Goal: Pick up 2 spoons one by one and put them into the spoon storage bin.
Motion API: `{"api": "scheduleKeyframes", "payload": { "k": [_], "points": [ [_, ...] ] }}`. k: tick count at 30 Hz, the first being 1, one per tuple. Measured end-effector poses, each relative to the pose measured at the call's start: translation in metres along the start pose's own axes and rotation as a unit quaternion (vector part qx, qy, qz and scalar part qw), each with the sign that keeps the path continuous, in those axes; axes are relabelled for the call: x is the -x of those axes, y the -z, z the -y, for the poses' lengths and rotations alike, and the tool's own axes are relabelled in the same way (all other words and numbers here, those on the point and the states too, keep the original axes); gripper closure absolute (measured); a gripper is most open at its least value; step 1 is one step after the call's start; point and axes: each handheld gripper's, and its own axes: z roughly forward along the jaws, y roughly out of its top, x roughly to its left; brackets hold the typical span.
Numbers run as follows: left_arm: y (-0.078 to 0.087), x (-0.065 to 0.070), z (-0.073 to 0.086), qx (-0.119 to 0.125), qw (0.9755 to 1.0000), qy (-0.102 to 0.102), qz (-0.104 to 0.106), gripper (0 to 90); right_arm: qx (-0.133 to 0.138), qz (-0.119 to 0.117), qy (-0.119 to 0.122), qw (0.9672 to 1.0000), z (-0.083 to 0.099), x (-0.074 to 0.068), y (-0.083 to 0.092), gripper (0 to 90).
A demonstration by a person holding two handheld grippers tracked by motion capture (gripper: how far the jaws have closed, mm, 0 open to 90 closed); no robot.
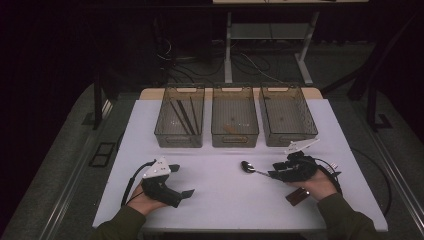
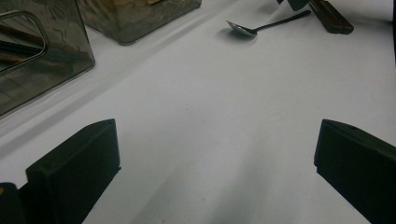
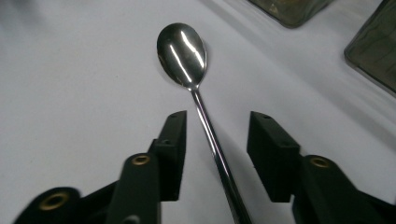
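Now we hold our right gripper (image 1: 270, 173) low over the white table (image 1: 225, 190), and its jaws stand apart with the spoon (image 3: 198, 100) handle running between them. The pads do not press on the handle. The shiny spoon lies flat on the table, its bowl pointing away from the gripper. Our left gripper (image 1: 184, 181) rests near the left side, well apart from the spoon, with its jaws wide apart and nothing between them. Three clear bins (image 1: 235, 135) sit at the far edge. A brown thing (image 1: 297, 196), maybe wood, lies by our right hand.
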Motion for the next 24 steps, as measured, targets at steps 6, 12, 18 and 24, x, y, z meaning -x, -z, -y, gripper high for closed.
{"api": "scheduleKeyframes", "payload": {
  "k": [6, 12, 18, 24],
  "points": [
    [0.000, 0.000, 0.000, 0.000, 1.0000, 0.000, 0.000, 0.0, 0.014, -0.001, 0.004, 0.9999, -0.005, -0.004, -0.006, 47.7],
    [0.000, 0.000, 0.000, 0.000, 1.0000, 0.000, 0.000, 0.0, 0.020, -0.002, 0.010, 0.9998, -0.012, -0.008, -0.012, 45.5],
    [0.000, 0.000, 0.000, -0.001, 1.0000, -0.001, 0.000, 0.0, 0.036, -0.008, 0.003, 0.9993, -0.023, -0.006, -0.017, 45.3],
    [0.000, 0.000, 0.000, -0.003, 1.0000, -0.001, 0.000, 0.0, 0.049, -0.016, -0.003, 0.9987, -0.034, -0.002, -0.027, 45.9]
  ]
}}
